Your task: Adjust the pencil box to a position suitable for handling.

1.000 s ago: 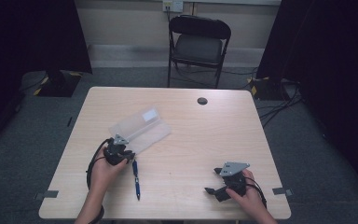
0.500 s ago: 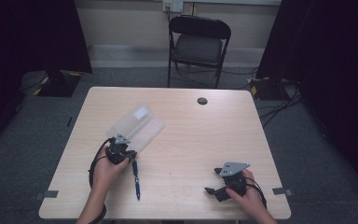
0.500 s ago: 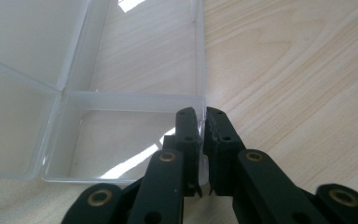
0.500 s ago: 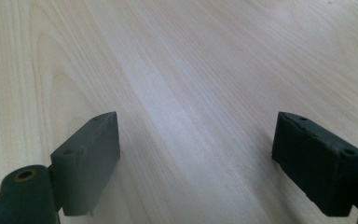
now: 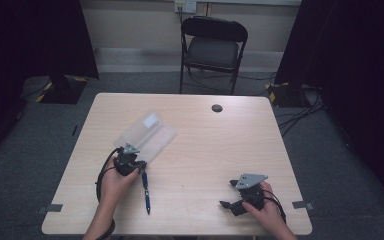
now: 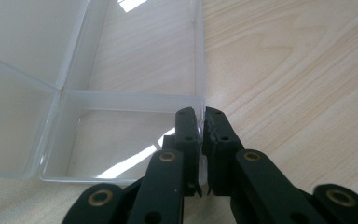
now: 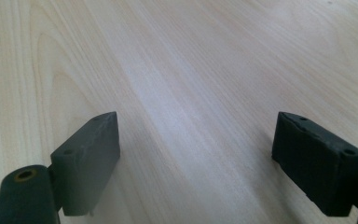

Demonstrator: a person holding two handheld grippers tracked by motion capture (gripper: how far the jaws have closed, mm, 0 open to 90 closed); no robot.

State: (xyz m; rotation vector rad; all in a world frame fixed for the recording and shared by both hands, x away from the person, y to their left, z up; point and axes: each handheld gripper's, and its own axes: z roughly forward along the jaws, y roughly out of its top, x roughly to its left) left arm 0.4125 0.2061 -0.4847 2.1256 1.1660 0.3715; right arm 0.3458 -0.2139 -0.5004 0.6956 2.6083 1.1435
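An open clear plastic box [image 5: 145,133] lies on the left half of the wooden table [image 5: 220,150], its lid folded back. My left gripper [image 5: 131,151] is at the box's near corner. In the left gripper view the box [image 6: 121,60] has its thin side wall pinched between the gripper's [image 6: 201,116] shut jaws. A blue pen [image 5: 145,188] lies on the table just right of the left hand. My right gripper [image 5: 228,194] rests near the front right of the table, jaws wide apart. In its own view the right gripper [image 7: 196,154] has only bare wood between its jaws.
A small black round disc [image 5: 217,108] sits near the table's far edge. A black folding chair [image 5: 212,47] stands behind the table. Cables run over the floor at the right, and dark curtains hang on both sides.
The far end of the clear box has swung slightly to the left. Both hands have stayed in place.
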